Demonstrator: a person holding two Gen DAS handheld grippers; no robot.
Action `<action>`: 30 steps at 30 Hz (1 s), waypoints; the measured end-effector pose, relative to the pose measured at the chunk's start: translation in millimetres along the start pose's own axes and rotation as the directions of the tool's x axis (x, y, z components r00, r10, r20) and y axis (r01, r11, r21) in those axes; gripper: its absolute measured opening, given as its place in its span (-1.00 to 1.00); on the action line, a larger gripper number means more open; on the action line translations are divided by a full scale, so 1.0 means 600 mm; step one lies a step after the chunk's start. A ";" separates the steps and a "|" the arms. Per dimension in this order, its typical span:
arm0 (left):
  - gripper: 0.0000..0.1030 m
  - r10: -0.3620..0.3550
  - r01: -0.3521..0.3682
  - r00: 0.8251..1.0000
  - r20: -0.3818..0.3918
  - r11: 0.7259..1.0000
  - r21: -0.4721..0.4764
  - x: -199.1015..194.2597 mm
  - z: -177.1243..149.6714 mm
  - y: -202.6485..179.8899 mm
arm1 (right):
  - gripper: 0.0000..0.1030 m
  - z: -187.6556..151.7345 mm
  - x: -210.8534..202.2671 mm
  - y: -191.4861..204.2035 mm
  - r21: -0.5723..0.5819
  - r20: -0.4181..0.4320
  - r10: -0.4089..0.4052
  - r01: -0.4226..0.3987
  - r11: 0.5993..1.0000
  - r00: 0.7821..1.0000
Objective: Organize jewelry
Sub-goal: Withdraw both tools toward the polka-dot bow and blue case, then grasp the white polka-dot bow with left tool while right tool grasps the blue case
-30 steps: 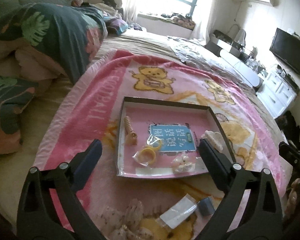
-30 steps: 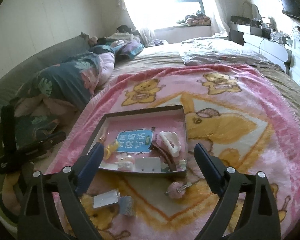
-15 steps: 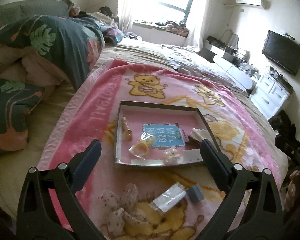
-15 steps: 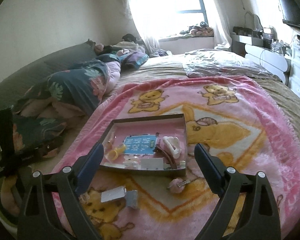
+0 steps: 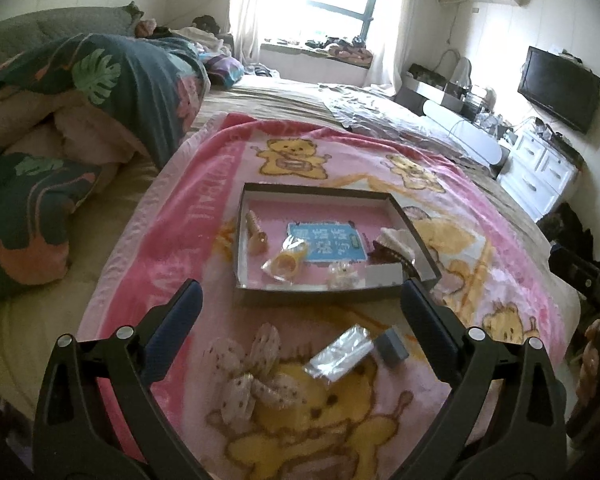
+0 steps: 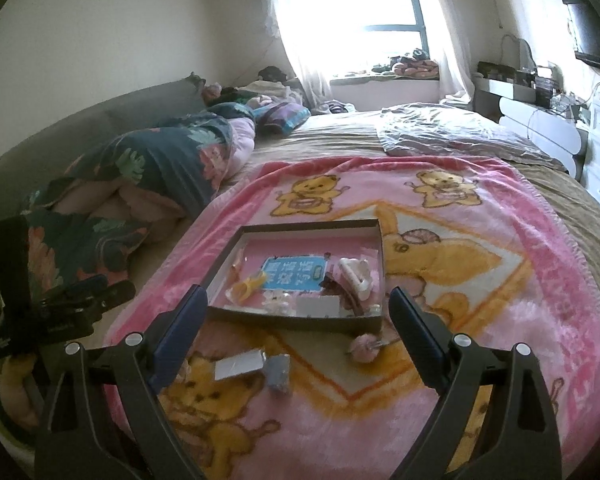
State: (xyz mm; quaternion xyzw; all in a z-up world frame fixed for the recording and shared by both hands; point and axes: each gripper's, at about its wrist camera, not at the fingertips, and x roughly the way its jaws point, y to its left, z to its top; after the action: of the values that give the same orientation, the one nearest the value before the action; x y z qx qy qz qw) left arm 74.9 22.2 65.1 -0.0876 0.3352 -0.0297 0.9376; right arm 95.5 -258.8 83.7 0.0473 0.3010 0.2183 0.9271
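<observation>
A shallow dark-rimmed box (image 5: 320, 194) (image 6: 296, 322) with a pink floor sits on the pink bear blanket. It holds a blue card (image 5: 326, 242), a yellow ring piece (image 5: 286, 266), a white hair claw (image 6: 356, 274) and a dark clip (image 6: 336, 286). In front of the box lie a clear packet (image 5: 340, 354) (image 6: 238, 364), a small grey-blue piece (image 5: 392, 346) (image 6: 279, 372), a spotted bow (image 5: 252, 372) and a pink pompom clip (image 6: 364, 350). My left gripper (image 5: 298, 312) and right gripper (image 6: 294, 308) are open and empty, held back above these loose items.
The pink blanket (image 6: 480, 280) covers a large bed. A dark leaf-print duvet (image 5: 120, 80) is heaped at the left. A white dresser (image 5: 540, 168) and a TV (image 5: 558, 88) stand at the right. The other gripper's body (image 6: 56, 312) shows at the left edge.
Both grippers have pulled back and up from the box, so the box looks smaller and more of the blanket and loose items in front shows. Nothing was picked up.
</observation>
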 end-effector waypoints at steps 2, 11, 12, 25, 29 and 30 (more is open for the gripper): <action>0.80 0.003 -0.003 1.000 0.000 1.000 0.001 -0.006 -0.009 0.000 | 0.77 -0.005 -0.001 0.004 -0.005 -0.004 0.003 -0.003 1.000 1.000; 0.81 0.027 -0.027 0.999 -0.030 1.000 0.008 -0.009 -0.051 0.008 | 0.77 -0.035 0.003 0.024 -0.037 -0.040 0.009 -0.010 0.999 0.999; 0.81 0.034 -0.034 0.999 -0.035 0.999 0.011 -0.008 -0.055 0.010 | 0.77 -0.040 0.008 0.027 -0.042 -0.051 0.006 -0.008 0.999 0.999; 0.81 0.061 -0.059 0.994 -0.093 0.998 0.024 0.006 -0.102 0.025 | 0.77 -0.101 0.056 0.062 -0.106 -0.163 0.022 -0.039 0.994 0.986; 0.81 0.055 -0.051 0.993 -0.109 0.998 0.036 0.007 -0.123 0.026 | 0.77 -0.120 0.065 0.074 -0.127 -0.190 0.023 -0.048 0.991 0.982; 0.81 0.056 -0.051 0.992 -0.116 0.998 0.039 0.008 -0.130 0.027 | 0.77 -0.123 0.067 0.075 -0.128 -0.195 0.023 -0.049 0.991 0.981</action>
State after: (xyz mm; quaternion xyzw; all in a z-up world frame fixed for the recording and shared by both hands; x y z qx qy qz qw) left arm 29.2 26.4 0.0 -0.0600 0.3912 -0.0156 0.9182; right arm 65.0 -204.4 11.8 -0.0300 0.3733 0.2580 0.8906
